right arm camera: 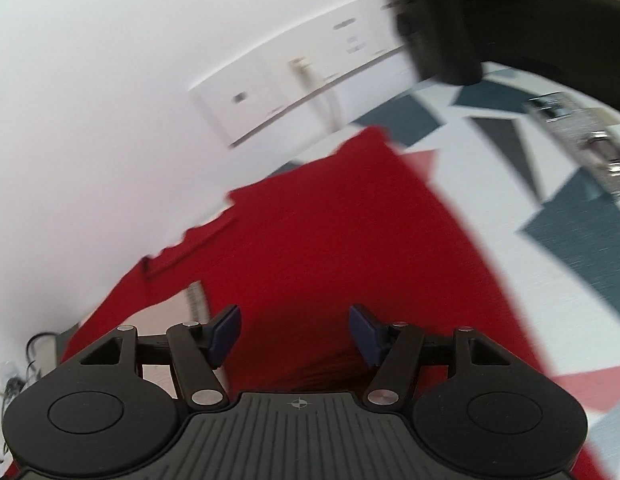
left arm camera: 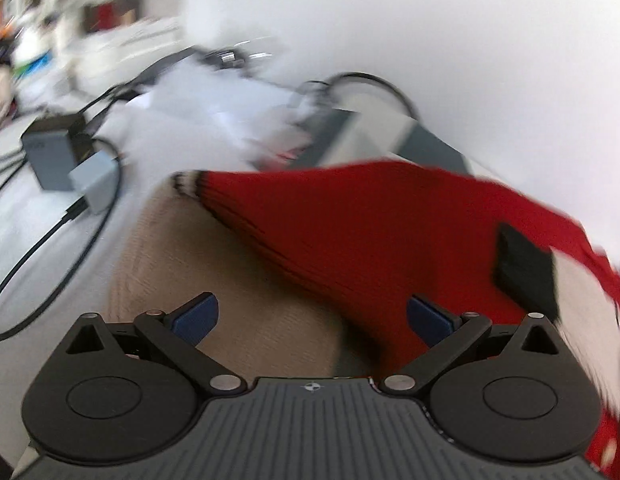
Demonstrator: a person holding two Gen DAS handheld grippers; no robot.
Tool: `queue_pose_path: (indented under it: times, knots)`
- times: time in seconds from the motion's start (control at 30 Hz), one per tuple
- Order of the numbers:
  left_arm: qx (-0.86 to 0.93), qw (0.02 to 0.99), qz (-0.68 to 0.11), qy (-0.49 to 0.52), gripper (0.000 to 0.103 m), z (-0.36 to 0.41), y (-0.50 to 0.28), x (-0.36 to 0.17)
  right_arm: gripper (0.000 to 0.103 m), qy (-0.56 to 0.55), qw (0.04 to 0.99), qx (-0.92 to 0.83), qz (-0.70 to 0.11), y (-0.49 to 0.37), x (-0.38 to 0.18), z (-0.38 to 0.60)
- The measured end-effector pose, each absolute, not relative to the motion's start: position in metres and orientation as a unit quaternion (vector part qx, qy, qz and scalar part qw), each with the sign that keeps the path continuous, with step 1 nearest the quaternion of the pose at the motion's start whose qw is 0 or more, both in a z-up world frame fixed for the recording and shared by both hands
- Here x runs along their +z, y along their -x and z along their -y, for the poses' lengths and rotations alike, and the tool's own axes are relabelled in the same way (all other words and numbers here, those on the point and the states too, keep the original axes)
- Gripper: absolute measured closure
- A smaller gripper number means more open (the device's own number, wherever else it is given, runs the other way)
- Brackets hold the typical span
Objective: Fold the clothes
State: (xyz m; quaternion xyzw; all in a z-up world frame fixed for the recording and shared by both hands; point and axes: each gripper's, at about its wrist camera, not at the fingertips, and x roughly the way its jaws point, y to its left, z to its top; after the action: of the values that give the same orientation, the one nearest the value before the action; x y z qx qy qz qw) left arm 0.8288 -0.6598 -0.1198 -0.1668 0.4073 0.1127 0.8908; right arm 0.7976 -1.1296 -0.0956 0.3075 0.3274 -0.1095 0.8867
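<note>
Both views smeared by motion blur.

Largest: a red knit garment (left arm camera: 369,232), spread on a surface with a white, grey-blue and pink geometric pattern (right arm camera: 557,216); whether counter or floor, cannot tell. In the left wrist view, long axis running from a narrow striped cuff (left arm camera: 188,184) at left across to the broad end at right, so the tapering part points left toward the cuff. Ribbing lines following that same direction. A black patch and a white area (left arm camera: 525,264) on the garment's right end. In the right wrist view, the same red garment (right arm camera: 329,248) stretching away from the camera toward the white wall, far edge near a white socket panel (right arm camera: 302,92).

Under and left of the red garment: a beige knit piece (left arm camera: 214,280), partly covered by it.

Well left of the red garment: grey boxes (left arm camera: 66,156) with black cables (left arm camera: 38,248).

Left tool (left arm camera: 311,320): jaws spread wide, nothing between the blue pads (left arm camera: 198,318), hovering above the beige and red fabric.

Right tool (right arm camera: 294,334): jaws parted, about halfway, nothing gripped, blue pads (right arm camera: 226,330) clear of the red fabric below.
</note>
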Motion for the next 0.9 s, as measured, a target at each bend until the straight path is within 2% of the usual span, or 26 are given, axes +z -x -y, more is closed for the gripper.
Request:
queue_pose_path:
  times: [0.17, 0.2, 0.27, 0.3, 0.33, 0.47, 0.53, 0.63, 0.77, 0.8, 0.87, 0.9]
  knots:
    - [0.166, 0.887, -0.375, 0.213, 0.001, 0.631, -0.861, -0.121, 0.046, -0.291, 0.895, -0.084, -0.327, -0.817, -0.087, 1.097]
    - [0.179, 0.885, -0.371, 0.218, 0.007, 0.627, -0.866, -0.123, 0.045, -0.288, 0.897, -0.082, -0.326, -0.819, -0.085, 1.094]
    - [0.194, 0.887, -0.366, 0.205, 0.048, 0.627, -0.874, -0.120, 0.043, -0.283, 0.898, -0.081, -0.326, -0.821, -0.082, 1.089]
    - [0.197, 0.891, -0.366, 0.185, 0.089, 0.632, -0.876, -0.116, 0.043, -0.282, 0.898, -0.084, -0.327, -0.820, -0.082, 1.090]
    - [0.200, 0.894, -0.365, 0.165, 0.091, 0.636, -0.878, -0.112, 0.043, -0.282, 0.897, -0.087, -0.328, -0.819, -0.082, 1.092]
    - [0.177, 0.940, -0.285, 0.066, 0.092, 0.687, -0.864, -0.075, 0.043, -0.299, 0.891, -0.110, -0.324, -0.810, -0.087, 1.111]
    - [0.122, 0.966, -0.228, -0.008, 0.092, 0.733, -0.851, -0.054, 0.043, -0.313, 0.887, -0.125, -0.317, -0.803, -0.088, 1.125]
    - [-0.041, 0.970, -0.205, -0.121, 0.091, 0.819, -0.820, -0.057, 0.043, -0.323, 0.883, -0.146, -0.306, -0.791, -0.089, 1.147]
    - [-0.175, 0.917, -0.295, -0.202, 0.087, 0.883, -0.801, -0.098, 0.043, -0.340, 0.872, -0.178, -0.303, -0.774, -0.096, 1.175]
    - [-0.180, 0.907, -0.316, -0.213, 0.083, 0.889, -0.802, -0.107, 0.043, -0.344, 0.869, -0.182, -0.305, -0.771, -0.097, 1.180]
    - [-0.173, 0.896, -0.331, -0.240, 0.065, 0.893, -0.799, -0.118, 0.043, -0.345, 0.866, -0.187, -0.308, -0.765, -0.100, 1.188]
    - [-0.160, 0.897, -0.323, -0.256, 0.044, 0.890, -0.796, -0.119, 0.043, -0.339, 0.869, -0.186, -0.310, -0.763, -0.100, 1.188]
